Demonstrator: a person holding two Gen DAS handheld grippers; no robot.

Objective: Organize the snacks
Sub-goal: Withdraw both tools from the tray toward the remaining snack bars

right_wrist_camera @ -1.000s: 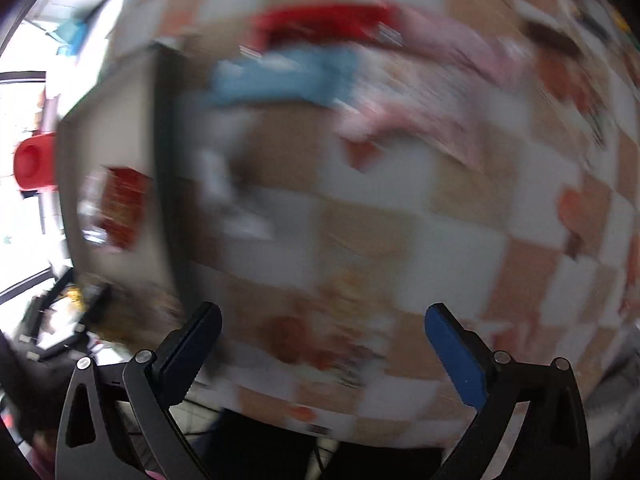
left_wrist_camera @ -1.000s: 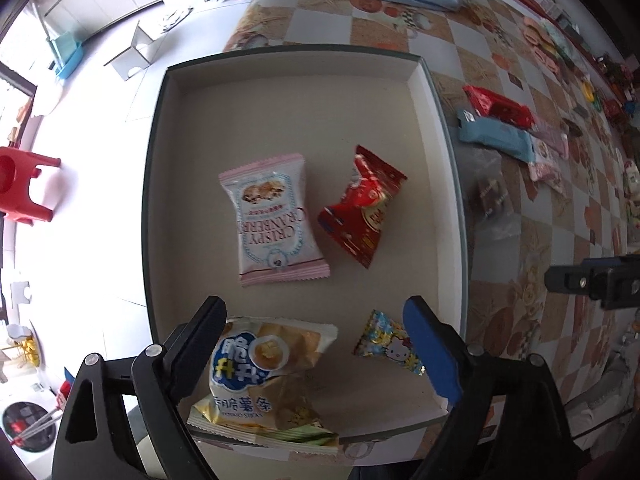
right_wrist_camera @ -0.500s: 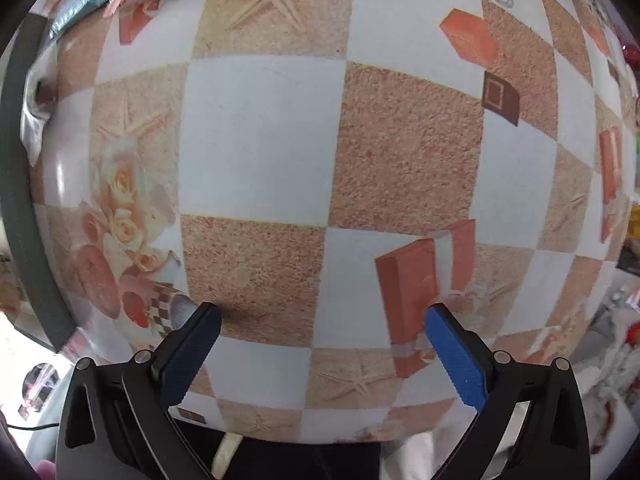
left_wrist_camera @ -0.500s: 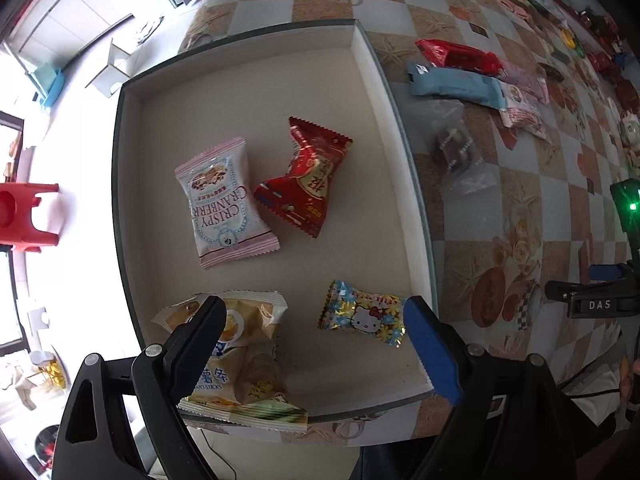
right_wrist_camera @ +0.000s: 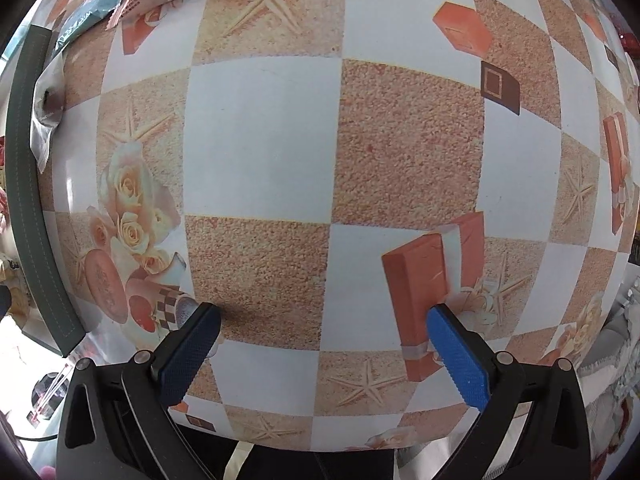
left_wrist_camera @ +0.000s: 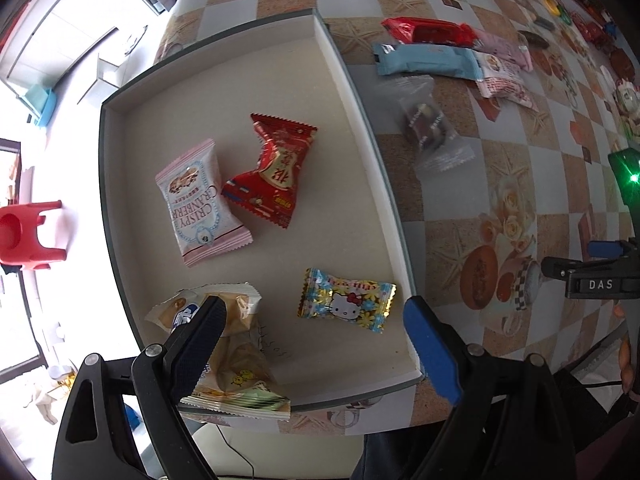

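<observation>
Both tongs gape, holding nothing. Beyond the left tongs, the clear packet looks light, crinkly, slippery; pinch its sealed end.

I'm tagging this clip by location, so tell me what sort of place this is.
Probably a home dining or living area: a table under a printed checkered tablecloth, a shallow tray of wrapped snacks, and a small red plastic stool on the pale floor.

Under my left claw the checkered table carries a shallow tray. To my right on the cloth lie a clear packet, a blue bar and a red bar.
</observation>
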